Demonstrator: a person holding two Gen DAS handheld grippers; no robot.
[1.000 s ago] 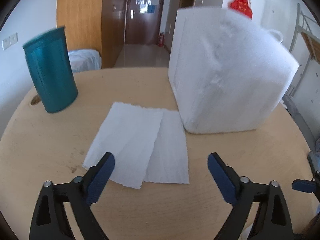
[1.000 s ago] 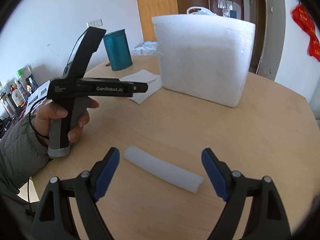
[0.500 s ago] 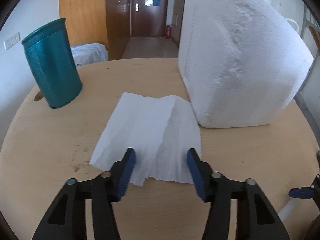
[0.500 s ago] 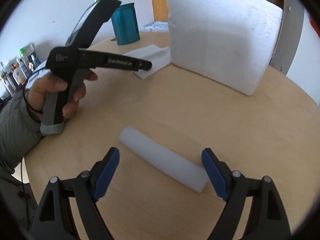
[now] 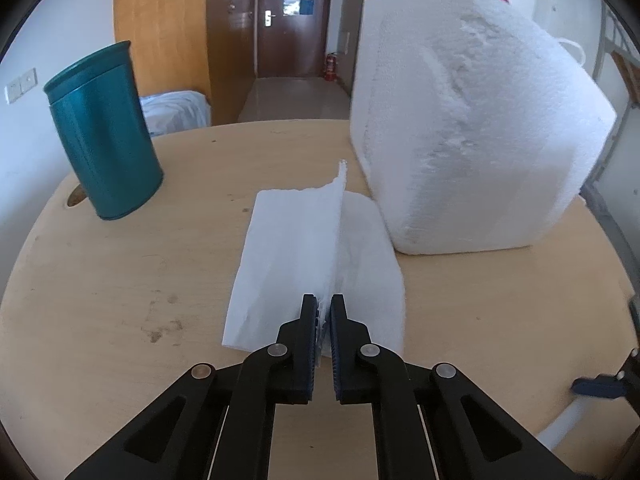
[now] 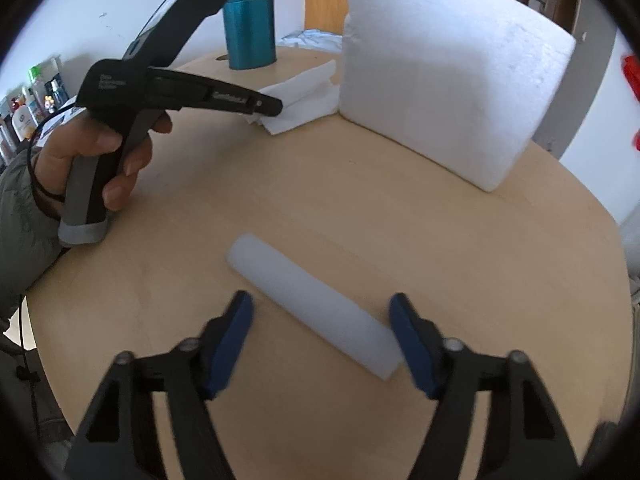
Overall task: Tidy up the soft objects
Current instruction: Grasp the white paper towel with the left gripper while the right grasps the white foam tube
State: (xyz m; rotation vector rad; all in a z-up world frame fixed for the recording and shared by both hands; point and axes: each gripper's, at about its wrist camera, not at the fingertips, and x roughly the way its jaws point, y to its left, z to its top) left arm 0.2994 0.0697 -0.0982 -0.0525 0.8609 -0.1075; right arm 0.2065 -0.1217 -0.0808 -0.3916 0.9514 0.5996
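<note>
Tissue (image 5: 316, 256) lies on my round wooden table (image 5: 120, 300), just left of the big white foam block (image 5: 472, 128). My left gripper (image 5: 324, 312) has pinched its near edge: the jaws are squeezed almost together, with a thin fold of paper caught between the blue pads. That pinch has pushed the sheet up into a ridge running away from me down its middle, while both halves slope down to the tabletop. The tissue's right edge sits close to the block's base; I cannot tell whether they touch. A teal can (image 5: 104, 132) stands upright at the far left of the table, well apart from the tissue.

From my right wrist view, my right gripper (image 6: 320, 332) straddles a white foam roll (image 6: 316, 304) that lies slantwise on the table, one end toward the far left and the other near my right pad. Its jaws have just been closing in, about half open now, and the pads stand apart from the roll on both sides, so nothing is gripped there. Beyond it I see my left hand (image 6: 96, 152) wrapped around the black handle of the left gripper (image 6: 276, 106), whose tip sits on the tissue (image 6: 300, 96) in front of the block (image 6: 452, 92), with the can (image 6: 250, 28) behind.
</note>
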